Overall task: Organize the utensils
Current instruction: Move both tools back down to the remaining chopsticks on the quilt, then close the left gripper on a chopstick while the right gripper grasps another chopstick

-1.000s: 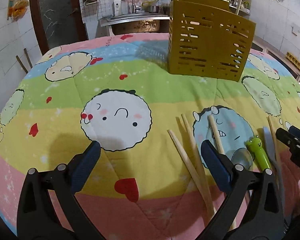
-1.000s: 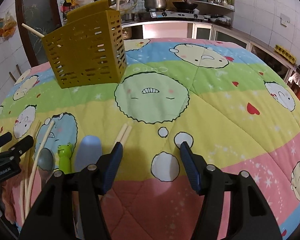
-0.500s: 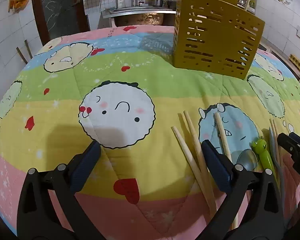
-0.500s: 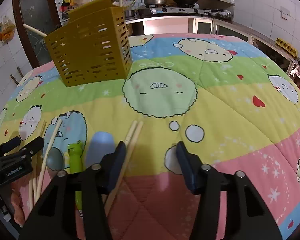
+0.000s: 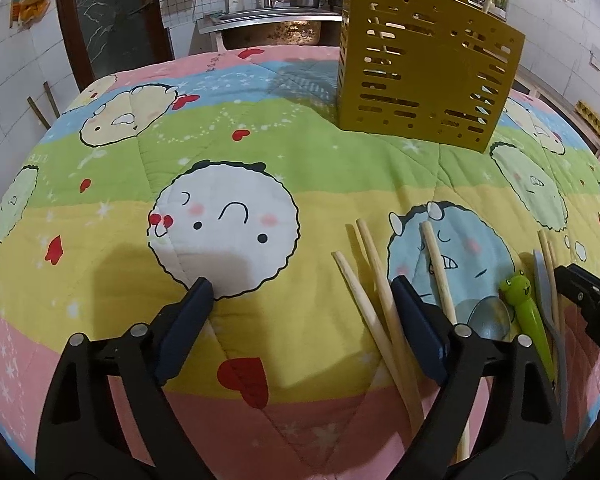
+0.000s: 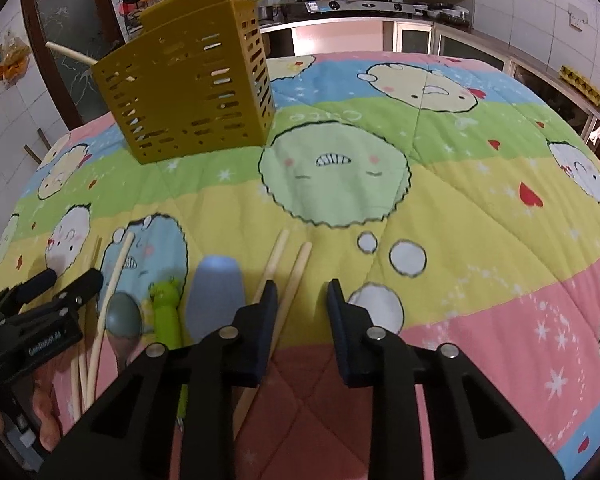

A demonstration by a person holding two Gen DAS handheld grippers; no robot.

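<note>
Currently, most of the task remains open. Nearest the cameras, the left gripper [image 5: 300,304] hangs low over the quilted cartoon-print blanket [image 5: 260,168] with its fingers spread wide and empty; a pair of pale wooden chopsticks [image 5: 374,304] lies just beside its right finger. The right gripper [image 6: 302,300] is also empty, fingers at a narrower gap, with two further wooden chopsticks [image 6: 288,272] running under its left finger.

Between the two grippers the loose items lie side by side on the blanket:
- a single wooden chopstick [image 5: 438,268];
- a grey metal spoon [image 6: 123,320];
- a green frog-headed plastic handle [image 6: 165,308];
- a grey-blue flat spatula blade [image 6: 216,296].

None of these is lifted or gripped.

Farther back, well apart from the loose items, the mustard-yellow slotted plastic utensil holder [image 5: 424,76] stands upright on the blanket. Pale wooden sticks [image 6: 70,53] already project from it, so part of the sorting appears done. Judged from this layout, every utensil in the near row has yet to be carried to the holder.
</note>
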